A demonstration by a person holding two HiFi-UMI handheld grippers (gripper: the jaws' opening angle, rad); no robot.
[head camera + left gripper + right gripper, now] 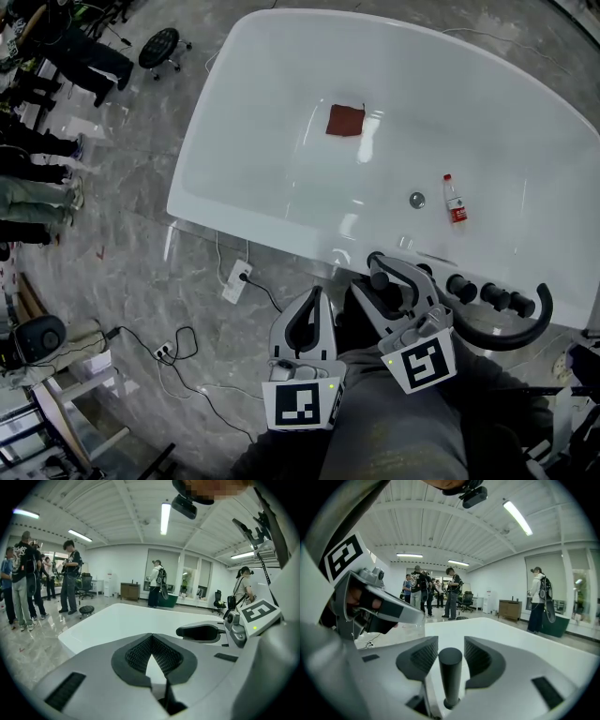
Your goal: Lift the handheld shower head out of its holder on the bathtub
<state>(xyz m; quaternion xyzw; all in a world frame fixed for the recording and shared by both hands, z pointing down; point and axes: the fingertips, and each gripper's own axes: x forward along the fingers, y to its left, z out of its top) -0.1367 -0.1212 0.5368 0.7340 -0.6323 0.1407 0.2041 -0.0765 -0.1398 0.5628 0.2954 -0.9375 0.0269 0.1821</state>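
Head view looks down on the white bathtub [281, 112]. At its near rim the left gripper [151, 638] has its fingertips pressed together, empty. Just right of it, the right gripper [451, 644] has its fingers spread around the upright black shower head [450, 672], not touching it. A bottle [455, 200] lies inside.

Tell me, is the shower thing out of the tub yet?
Not yet. Nothing looks done: the black cylindrical shower head stands upright on the rim of the white bathtub. In hand: the right gripper has open fingers around it, not squeezing. Remaining: close, then lift it out.
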